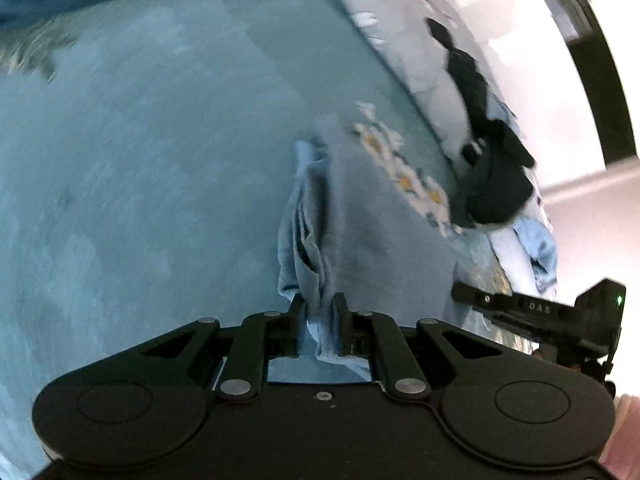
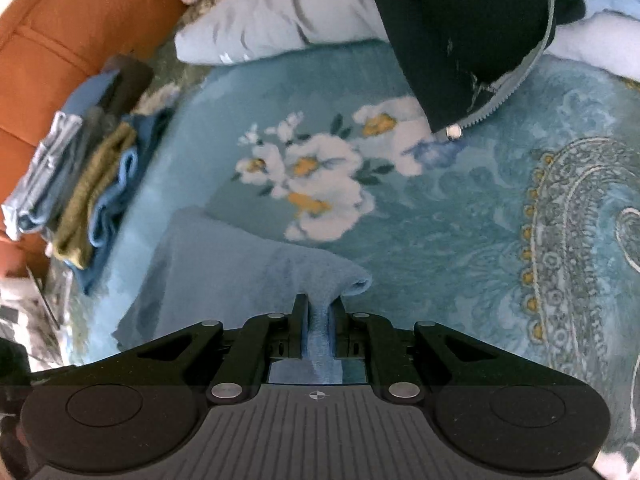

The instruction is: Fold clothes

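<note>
Soft fleecy pale-blue cloth lies on a plush, matt floral blanket; the right tool is matt black plastic.

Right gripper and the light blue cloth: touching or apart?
Touching. The right wrist view shows the right gripper shut on a bunched fold of the light blue cloth, pinched between both fingers.

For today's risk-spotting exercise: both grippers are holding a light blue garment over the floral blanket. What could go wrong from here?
1. The left gripper pinches a bunched, layered edge of the light blue garment; a layer might slip out and spoil the fold.
2. The black zip jacket lies close ahead of the right gripper; the cloth could drag over or snag it.
3. The stack of folded clothes could be knocked.
</note>
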Available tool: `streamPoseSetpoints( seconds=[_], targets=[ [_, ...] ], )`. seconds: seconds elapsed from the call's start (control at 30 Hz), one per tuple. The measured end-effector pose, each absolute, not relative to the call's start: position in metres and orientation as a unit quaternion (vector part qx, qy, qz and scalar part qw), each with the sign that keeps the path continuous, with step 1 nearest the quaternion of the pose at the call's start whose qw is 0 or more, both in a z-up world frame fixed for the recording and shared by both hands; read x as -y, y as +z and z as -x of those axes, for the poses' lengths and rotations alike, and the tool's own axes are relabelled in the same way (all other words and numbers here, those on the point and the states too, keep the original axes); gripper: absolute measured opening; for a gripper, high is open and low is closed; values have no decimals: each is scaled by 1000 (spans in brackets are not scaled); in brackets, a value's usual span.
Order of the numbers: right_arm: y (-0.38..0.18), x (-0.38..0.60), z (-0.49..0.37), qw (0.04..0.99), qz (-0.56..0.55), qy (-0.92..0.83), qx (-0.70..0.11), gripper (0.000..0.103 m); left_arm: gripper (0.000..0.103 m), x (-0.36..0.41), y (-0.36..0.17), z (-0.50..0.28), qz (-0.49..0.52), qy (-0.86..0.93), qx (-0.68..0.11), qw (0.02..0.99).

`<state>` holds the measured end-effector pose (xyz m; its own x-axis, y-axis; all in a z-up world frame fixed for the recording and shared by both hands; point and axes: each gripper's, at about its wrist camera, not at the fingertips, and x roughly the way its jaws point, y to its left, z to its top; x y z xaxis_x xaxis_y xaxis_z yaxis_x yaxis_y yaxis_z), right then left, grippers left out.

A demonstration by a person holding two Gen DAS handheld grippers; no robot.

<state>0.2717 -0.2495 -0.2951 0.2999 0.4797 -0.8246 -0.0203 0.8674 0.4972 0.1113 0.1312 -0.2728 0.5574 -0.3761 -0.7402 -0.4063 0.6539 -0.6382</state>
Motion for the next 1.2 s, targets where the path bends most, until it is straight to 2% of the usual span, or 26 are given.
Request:
streamPoseSetpoints(
  seconds=[0.1, 0.33, 0.37, 0.4, 0.47, 0.67, 0.77, 0.9, 1.03, 1.2],
  targets=[
    [-305, 253, -274, 772, -205, 161, -579, 9, 10, -136, -277, -111, 424, 27, -472, 773],
    [-306, 273, -259, 766, -271, 136, -566, 20, 9, -160, -247, -111, 388, 33, -464, 796],
    [-306, 278, -253, 765, -288, 131, -561, 25, 15, -165, -243, -112, 388, 32, -461, 797],
    [-306, 282, -246, 763, -305, 127, -556, 28, 30, -168, -241, -116, 389, 28, -458, 799],
    [-312, 290, -231, 755, -346, 112, -545, 35, 43, -172, -245, -129, 399, 17, -456, 795],
    [-331, 286, -190, 728, -439, 70, -522, 40, 43, -166, -266, -186, 376, -17, -487, 788],
    [-337, 277, -178, 725, -451, 53, -517, 42, 47, -163, -276, -210, 356, -46, -508, 783],
    [-350, 271, -162, 704, -496, 28, -508, 44, 48, -161, -292, -228, 339, -70, -541, 767],
    [-356, 267, -157, 696, -516, 27, -499, 45, 55, -168, -305, -233, 377, -110, -542, 743],
    [-366, 271, -164, 682, -549, 32, -482, 45, 55, -185, -323, -234, 444, -142, -536, 704]
  ],
)
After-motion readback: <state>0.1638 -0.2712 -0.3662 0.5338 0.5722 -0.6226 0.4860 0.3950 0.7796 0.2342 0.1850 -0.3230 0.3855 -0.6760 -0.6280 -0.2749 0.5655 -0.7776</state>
